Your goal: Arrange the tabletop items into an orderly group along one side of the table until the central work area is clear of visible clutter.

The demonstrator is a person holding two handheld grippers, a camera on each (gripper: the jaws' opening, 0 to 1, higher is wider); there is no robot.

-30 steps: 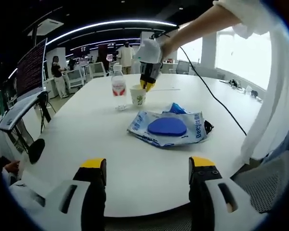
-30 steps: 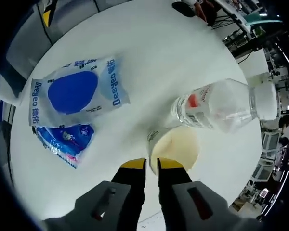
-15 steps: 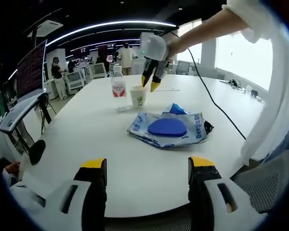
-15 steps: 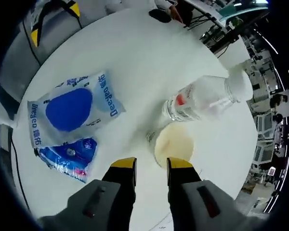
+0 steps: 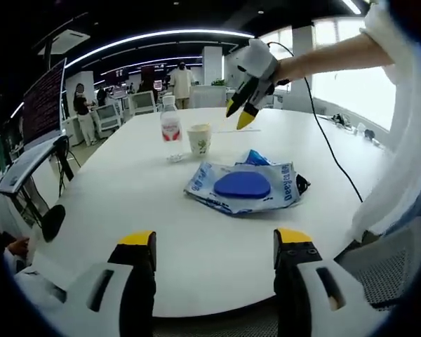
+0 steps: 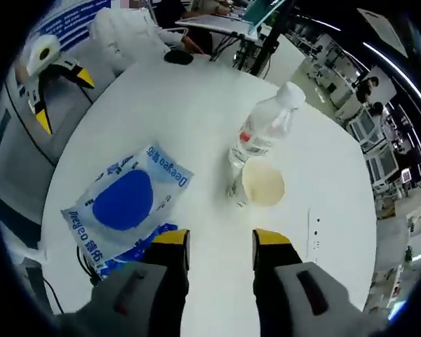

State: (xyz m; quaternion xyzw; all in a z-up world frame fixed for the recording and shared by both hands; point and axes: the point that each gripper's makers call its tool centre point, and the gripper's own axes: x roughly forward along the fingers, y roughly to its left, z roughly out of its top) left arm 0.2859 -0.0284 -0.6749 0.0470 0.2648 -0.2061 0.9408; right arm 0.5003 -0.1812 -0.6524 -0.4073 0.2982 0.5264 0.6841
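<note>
Standing close together toward the far side of the round white table (image 5: 196, 232), as the left gripper view shows it, the clear water bottle (image 5: 171, 130) and the paper cup (image 5: 200, 139) are looking like the start of the orderly group the task asks for; in the right gripper view the bottle (image 6: 263, 133) is rising just beside the cup (image 6: 264, 184), the two near or touching, though I cannot tell which. Lying flat nearer the middle of the table, the pale plastic pack with the blue oval (image 5: 244, 185) is sitting on top of a darker blue packet (image 5: 257, 159) whose edge is peeking out behind it, and both are well apart from the bottle and cup. The right gripper (image 6: 220, 240) is hovering above the table with its jaws parted and nothing between them, looking down between the packs (image 6: 126, 200) and the cup; from the left gripper view it is hanging in the air (image 5: 241, 116) beyond the cup. The left gripper (image 5: 214, 242) is waiting low at the near table edge, jaws spread wide and empty. Judging by this layout, the job is only partly done: the two packs are apparently still waiting to be carried over and lined up beside the bottle and cup before the centre is counting as clear.
</note>
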